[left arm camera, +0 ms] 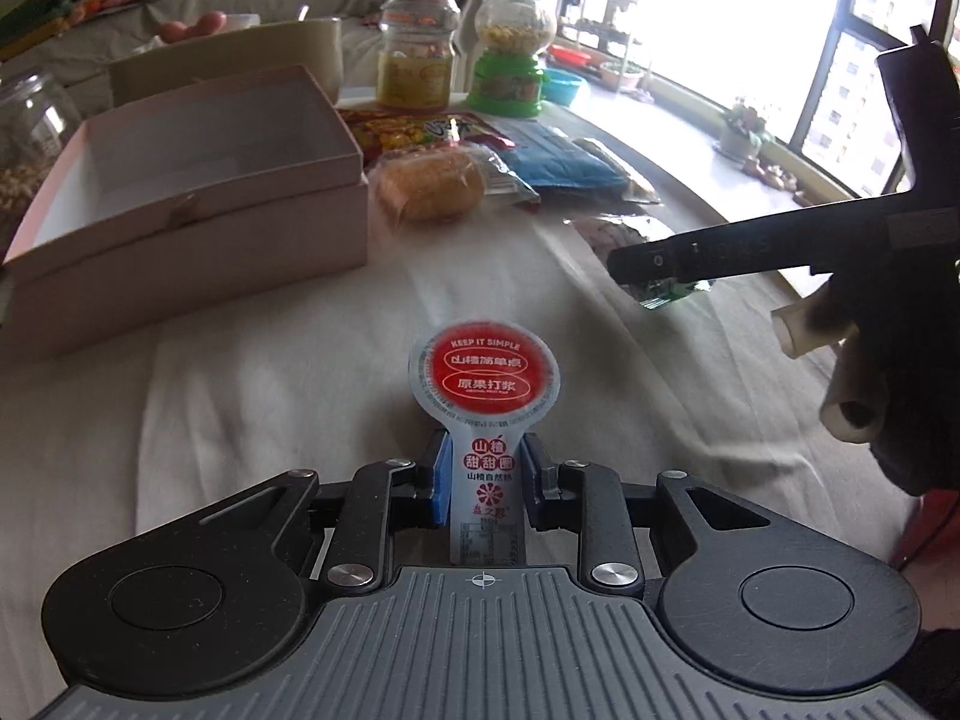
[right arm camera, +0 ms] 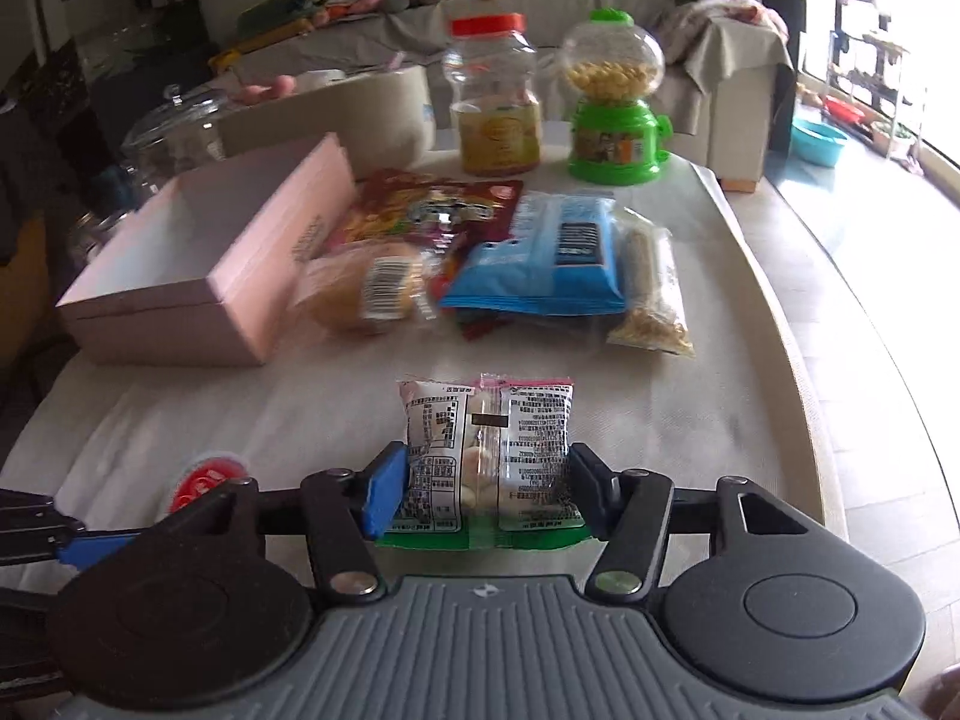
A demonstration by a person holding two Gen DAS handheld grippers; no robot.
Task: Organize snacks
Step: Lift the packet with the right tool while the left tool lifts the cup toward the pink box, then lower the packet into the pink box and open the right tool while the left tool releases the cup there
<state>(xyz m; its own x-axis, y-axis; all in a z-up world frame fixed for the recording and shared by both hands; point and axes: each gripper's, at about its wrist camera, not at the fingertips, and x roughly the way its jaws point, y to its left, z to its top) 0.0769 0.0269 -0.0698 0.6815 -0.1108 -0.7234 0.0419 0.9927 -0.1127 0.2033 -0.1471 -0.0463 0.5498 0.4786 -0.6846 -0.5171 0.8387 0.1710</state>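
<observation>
My left gripper (left arm camera: pixel 485 483) is shut on a white hawthorn snack packet with a round red top (left arm camera: pixel 485 381), held above the white tablecloth. My right gripper (right arm camera: pixel 486 489) is shut on a clear and green printed snack packet (right arm camera: pixel 487 456). The open pink box (left arm camera: pixel 198 180) stands to the left; it also shows in the right wrist view (right arm camera: pixel 240 276). Beside it lie a wrapped bun (right arm camera: pixel 366 288), a red bag (right arm camera: pixel 432 204), a blue bag (right arm camera: pixel 558 258) and a clear packet of grains (right arm camera: pixel 651 294). The right gripper's fingers (left arm camera: pixel 660 258) show at the right of the left wrist view.
A red-lidded jar (right arm camera: pixel 495 102) and a green candy dispenser (right arm camera: pixel 612 108) stand at the table's far end. A glass jar (right arm camera: pixel 174 132) stands behind the box. The table's rounded edge (right arm camera: pixel 798 324) runs along the right. A sofa lies beyond.
</observation>
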